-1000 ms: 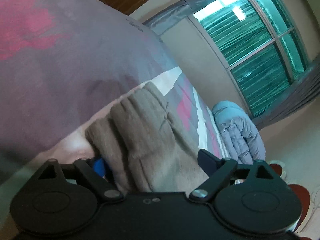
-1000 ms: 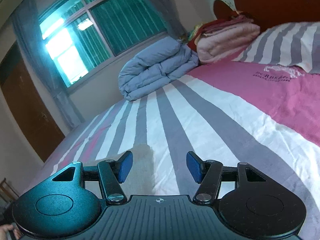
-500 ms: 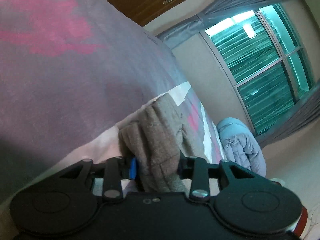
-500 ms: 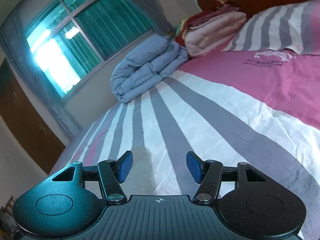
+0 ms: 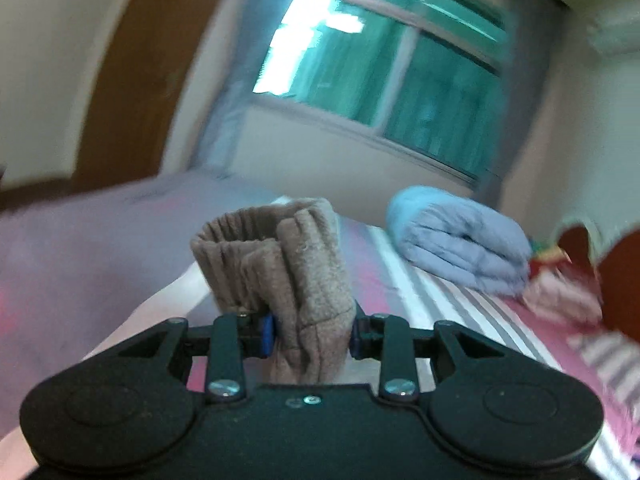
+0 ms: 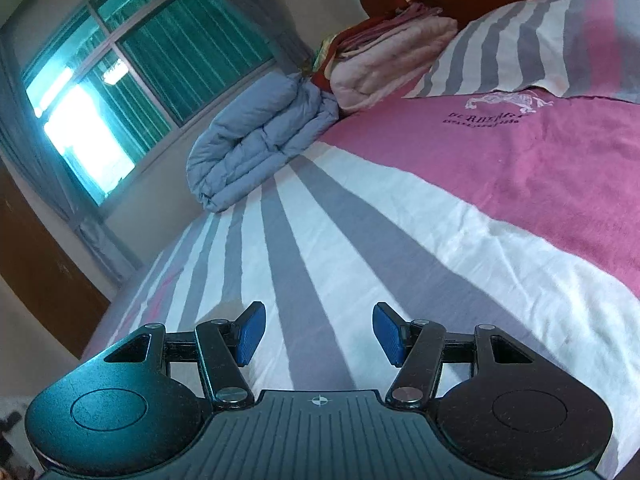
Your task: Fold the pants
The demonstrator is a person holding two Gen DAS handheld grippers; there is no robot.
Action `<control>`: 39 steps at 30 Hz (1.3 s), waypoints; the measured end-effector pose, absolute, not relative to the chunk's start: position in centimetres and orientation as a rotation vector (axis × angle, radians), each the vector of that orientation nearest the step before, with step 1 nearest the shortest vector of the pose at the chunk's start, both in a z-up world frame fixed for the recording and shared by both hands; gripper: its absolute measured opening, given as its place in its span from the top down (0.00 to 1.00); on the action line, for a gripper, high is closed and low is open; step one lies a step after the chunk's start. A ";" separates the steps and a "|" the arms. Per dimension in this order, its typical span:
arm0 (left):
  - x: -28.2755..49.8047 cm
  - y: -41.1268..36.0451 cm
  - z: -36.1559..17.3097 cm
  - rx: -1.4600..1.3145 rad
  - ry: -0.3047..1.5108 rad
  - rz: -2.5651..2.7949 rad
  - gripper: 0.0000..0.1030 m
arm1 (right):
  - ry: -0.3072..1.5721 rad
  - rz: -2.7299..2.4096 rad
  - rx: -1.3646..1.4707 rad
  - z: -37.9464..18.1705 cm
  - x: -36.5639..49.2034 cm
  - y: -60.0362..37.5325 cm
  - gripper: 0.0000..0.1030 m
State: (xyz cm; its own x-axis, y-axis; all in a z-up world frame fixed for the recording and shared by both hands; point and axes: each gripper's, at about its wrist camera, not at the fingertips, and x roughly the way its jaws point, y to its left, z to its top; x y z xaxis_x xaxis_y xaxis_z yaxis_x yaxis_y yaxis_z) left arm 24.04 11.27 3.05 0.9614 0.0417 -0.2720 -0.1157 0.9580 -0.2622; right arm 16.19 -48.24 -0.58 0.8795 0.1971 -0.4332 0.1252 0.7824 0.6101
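In the left wrist view, my left gripper (image 5: 312,334) is shut on a bunched edge of the brown fleece pants (image 5: 296,264), whose ribbed band stands up above the fingers, lifted over the striped bed sheet (image 5: 460,304). In the right wrist view, my right gripper (image 6: 318,334) is open and empty, low over the grey and white striped sheet (image 6: 352,248). A small beige patch, likely the pants (image 6: 230,306), shows just beyond the left fingertip. The rest of the pants is hidden.
A folded blue duvet (image 6: 256,136) lies at the far side of the bed under the window (image 6: 132,80); it also shows in the left wrist view (image 5: 460,244). Folded pink blankets (image 6: 392,64) and a striped pillow (image 6: 520,44) lie by the headboard. A brown door (image 5: 132,76) is left.
My left gripper closed on the pants and has lifted and swung, so the view now faces the window. My right gripper stayed open and tilted slightly over the sheet.
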 end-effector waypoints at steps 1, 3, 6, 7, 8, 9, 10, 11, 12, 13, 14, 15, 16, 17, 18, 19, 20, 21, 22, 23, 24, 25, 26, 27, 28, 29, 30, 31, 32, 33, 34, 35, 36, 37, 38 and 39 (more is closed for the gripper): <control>24.6 9.0 3.6 -0.240 0.260 0.054 0.78 | 0.498 0.042 0.690 -0.6 16.2 -48.8 0.42; 25.4 5.0 3.8 -0.180 0.249 0.000 0.78 | 0.483 0.037 0.711 -0.7 16.1 -49.7 0.42; 27.2 -1.5 3.5 -0.093 0.241 -0.103 0.79 | 0.467 0.029 0.720 -0.9 16.1 -51.2 0.42; 27.7 -3.7 3.1 -0.067 0.244 -0.143 0.79 | 0.462 0.027 0.728 -1.1 16.1 -51.9 0.42; 28.2 -6.2 2.4 -0.034 0.252 -0.188 0.79 | 0.459 0.025 0.737 -1.3 16.0 -52.4 0.42; 28.6 -8.2 1.5 -0.006 0.265 -0.223 0.79 | 0.458 0.022 0.745 -1.5 16.0 -53.0 0.42; 29.1 -10.2 0.6 0.022 0.293 -0.258 0.79 | 0.459 0.015 0.753 -1.8 15.9 -53.5 0.42; 29.4 -12.5 -0.4 0.056 0.323 -0.280 0.79 | 0.460 0.007 0.761 -2.1 15.8 -54.2 0.42; 29.4 -14.4 -1.6 0.087 0.348 -0.297 0.79 | 0.461 0.000 0.767 -2.3 15.7 -54.7 0.42; 29.4 -16.2 -2.6 0.108 0.363 -0.308 0.79 | 0.462 -0.010 0.772 -2.6 15.6 -55.2 0.42; 29.1 -17.9 -3.7 0.138 0.375 -0.312 0.79 | 0.465 -0.022 0.774 -2.9 15.5 -55.8 0.42; 28.8 -19.1 -4.6 0.165 0.379 -0.311 0.79 | 0.469 -0.034 0.773 -3.2 15.4 -56.3 0.42; 28.4 -20.3 -5.4 0.192 0.376 -0.307 0.79 | 0.469 -0.043 0.773 -3.4 15.4 -56.7 0.42; 28.1 -20.9 -5.9 0.205 0.378 -0.304 0.79 | 0.468 -0.051 0.772 -3.6 15.4 -57.1 0.42; 27.7 -21.4 -6.4 0.212 0.385 -0.293 0.79 | 0.466 -0.062 0.767 -3.7 15.4 -57.4 0.42; 27.6 -21.8 -6.7 0.222 0.390 -0.278 0.79 | 0.463 -0.073 0.755 -3.7 15.5 -57.8 0.42; 27.5 -22.1 -7.0 0.235 0.387 -0.266 0.79 | 0.462 -0.077 0.748 -3.7 15.7 -58.1 0.42; 27.4 -22.1 -6.9 0.245 0.381 -0.255 0.79 | 0.460 -0.078 0.746 -3.6 15.8 -58.4 0.42; 27.3 -22.0 -7.1 0.258 0.381 -0.247 0.78 | 0.459 -0.080 0.747 -3.6 16.0 -58.6 0.42; 27.6 -22.5 -7.2 0.281 0.391 -0.242 0.77 | 0.460 -0.080 0.745 -3.5 16.1 -58.7 0.42; 27.6 -23.0 -7.3 0.306 0.401 -0.242 0.76 | 0.460 -0.077 0.743 -3.3 16.3 -58.8 0.42; 27.7 -23.3 -7.4 0.326 0.412 -0.243 0.72 | 0.460 -0.074 0.740 -3.2 16.4 -58.7 0.42; 27.7 -23.6 -7.6 0.331 0.420 -0.246 0.67 | 0.462 -0.072 0.738 -3.1 16.5 -58.6 0.42; 27.6 -23.5 -7.6 0.322 0.423 -0.255 0.58 | 0.466 -0.071 0.736 -3.1 16.5 -58.4 0.42; 27.4 -23.3 -7.6 0.299 0.434 -0.284 0.29 | 0.471 -0.070 0.736 -3.0 16.5 -58.3 0.42; 27.5 -23.2 -7.5 0.275 0.458 -0.318 0.10 | 0.472 -0.067 0.737 -2.9 16.3 -58.1 0.42; 27.4 -23.2 -7.5 0.267 0.458 -0.336 0.12 | 0.472 -0.064 0.735 -2.7 16.1 -57.9 0.42; 26.9 -23.1 -7.3 0.274 0.446 -0.340 0.14 | 0.474 -0.065 0.730 -2.6 15.9 -57.7 0.42; 26.4 -23.0 -7.1 0.281 0.435 -0.342 0.15 | 0.477 -0.065 0.727 -2.5 15.7 -57.6 0.42; 25.8 -22.5 -6.7 0.265 0.427 -0.354 0.15 | 0.480 -0.066 0.728 -2.3 15.5 -57.4 0.42; 25.1 -21.7 -6.2 0.238 0.409 -0.361 0.15 | 0.481 -0.064 0.731 -2.1 15.2 -57.3 0.42; 23.9 -20.3 -5.6 0.215 0.382 -0.344 0.15 | 0.480 -0.062 0.732 -1.9 14.9 -57.1 0.42; 23.4 -19.3 -5.3 0.206 0.373 -0.325 0.15 | 0.479 -0.057 0.733 -1.6 14.7 -56.8 0.42; 22.8 -17.5 -4.8 0.184 0.361 -0.295 0.15 | 0.478 -0.045 0.734 -1.4 14.5 -56.4 0.42; 22.2 -15.6 -4.4 0.152 0.344 -0.262 0.15 | 0.479 -0.023 0.734 -1.1 14.4 -55.9 0.42; 21.8 -13.9 -4.2 0.126 0.334 -0.230 0.15 | 0.479 0.007 0.728 -0.8 14.3 -55.2 0.42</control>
